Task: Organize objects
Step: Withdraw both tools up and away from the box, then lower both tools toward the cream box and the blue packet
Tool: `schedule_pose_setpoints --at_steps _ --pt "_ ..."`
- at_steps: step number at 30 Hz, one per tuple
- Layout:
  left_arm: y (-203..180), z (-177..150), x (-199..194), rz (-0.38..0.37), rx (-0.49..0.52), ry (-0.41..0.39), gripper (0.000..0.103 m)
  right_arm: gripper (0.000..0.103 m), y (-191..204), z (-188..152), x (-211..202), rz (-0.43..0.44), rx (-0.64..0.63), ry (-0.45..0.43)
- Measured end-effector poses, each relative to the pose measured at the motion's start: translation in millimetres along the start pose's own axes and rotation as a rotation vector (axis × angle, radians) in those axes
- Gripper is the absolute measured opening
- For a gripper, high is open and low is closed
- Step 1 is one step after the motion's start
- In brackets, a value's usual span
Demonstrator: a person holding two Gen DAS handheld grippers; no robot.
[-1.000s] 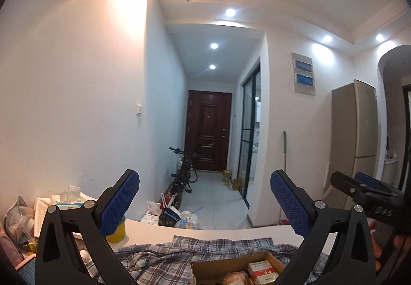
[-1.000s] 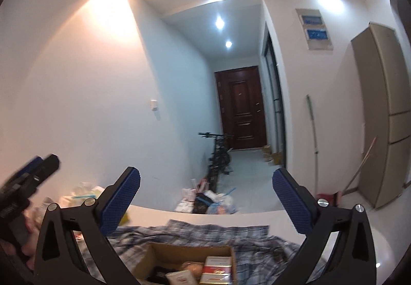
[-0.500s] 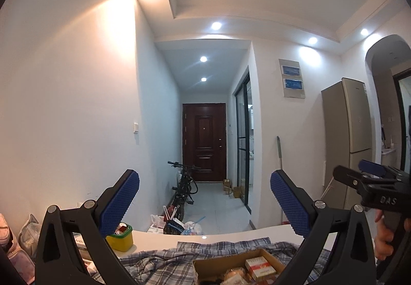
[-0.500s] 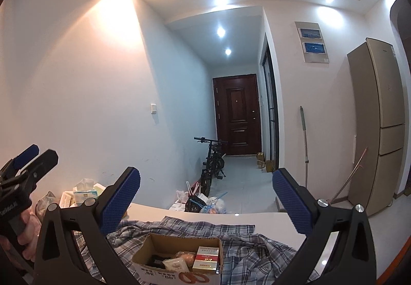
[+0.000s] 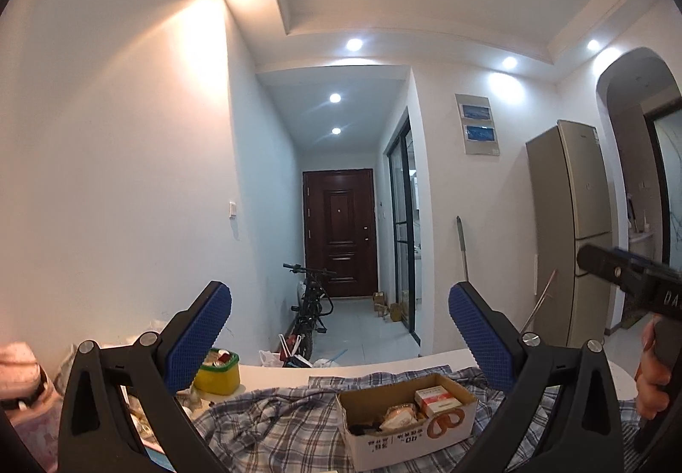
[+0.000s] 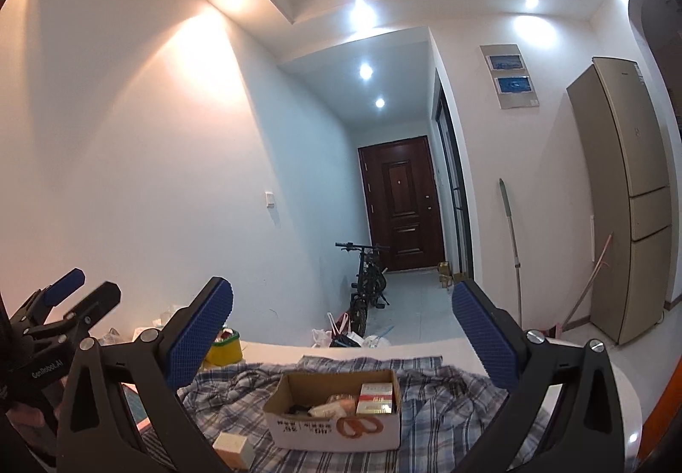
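An open cardboard box sits on a blue plaid cloth on a white table. It holds a red-and-white carton and other small packages. A small pale box lies on the cloth in front of it. My left gripper is open and empty, held above and before the box. My right gripper is open and empty, likewise held above the box. The right gripper also shows at the right edge of the left wrist view; the left gripper shows at the left edge of the right wrist view.
A yellow tub stands at the table's back left among bags and clutter. Beyond the table's far edge is a hallway with a bicycle and a dark door. A fridge stands at the right.
Both cameras have tilted down and pulled back, so the box and cloth show more fully. Both grippers stay open.
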State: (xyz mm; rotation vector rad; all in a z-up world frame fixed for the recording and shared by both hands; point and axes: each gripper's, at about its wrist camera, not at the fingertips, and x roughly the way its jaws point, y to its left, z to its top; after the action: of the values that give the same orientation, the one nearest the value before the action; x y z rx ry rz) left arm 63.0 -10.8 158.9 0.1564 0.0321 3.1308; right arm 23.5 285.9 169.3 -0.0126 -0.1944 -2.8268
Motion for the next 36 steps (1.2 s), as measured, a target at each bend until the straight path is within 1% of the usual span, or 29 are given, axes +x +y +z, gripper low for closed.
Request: schedule_pose_setpoints --at_steps 1,3,5,6,7,9,10,12,16,18,20,21,24,26,31,36 --pt "1 -8 -3 0.022 -0.015 0.006 0.103 0.103 2 -7 -2 -0.008 0.001 0.01" --pt "1 -20 -3 0.044 -0.004 0.031 0.103 0.103 8 -21 -5 -0.029 -0.008 0.045" --pt "-3 -31 5 0.062 0.034 0.056 0.103 0.103 17 -28 -13 -0.014 -0.043 0.05" --pt "-6 -40 10 0.077 0.066 0.087 0.103 0.103 22 -30 -17 -0.012 -0.063 0.041" --pt "-8 -43 16 0.074 0.078 0.11 0.103 0.103 25 -33 -20 -0.016 -0.077 0.036" --pt "-9 -52 26 0.027 0.076 0.17 0.103 0.103 28 -39 -22 -0.031 -0.091 0.037" --pt "-9 -59 27 0.0 0.063 0.199 0.103 0.103 26 -42 -21 -0.037 -0.086 0.043" --pt "-8 -70 30 -0.026 0.05 0.243 0.103 0.103 20 -51 -14 -0.063 -0.078 0.071" --pt "-12 -94 35 -0.042 0.062 0.315 0.103 0.103 20 -69 -6 -0.138 -0.121 0.107" --pt "-11 -104 34 -0.038 0.061 0.325 0.103 0.103 22 -78 -4 -0.157 -0.145 0.117" --pt "-9 -113 28 -0.023 0.054 0.321 0.103 0.103 22 -84 -2 -0.148 -0.157 0.142" --pt "-8 -116 26 -0.022 0.05 0.323 0.103 0.103 21 -88 0 -0.124 -0.16 0.165" --pt "0 -128 23 -0.03 0.026 0.361 0.103 0.103 19 -98 8 -0.067 -0.153 0.25" --pt "4 -137 23 -0.019 0.015 0.38 0.103 0.103 19 -106 13 -0.057 -0.159 0.29" --pt "5 -154 29 -0.024 0.016 0.446 0.103 0.103 17 -117 15 -0.08 -0.167 0.311" --pt "4 -165 32 0.02 0.047 0.479 0.103 0.103 15 -117 17 -0.073 -0.156 0.312"
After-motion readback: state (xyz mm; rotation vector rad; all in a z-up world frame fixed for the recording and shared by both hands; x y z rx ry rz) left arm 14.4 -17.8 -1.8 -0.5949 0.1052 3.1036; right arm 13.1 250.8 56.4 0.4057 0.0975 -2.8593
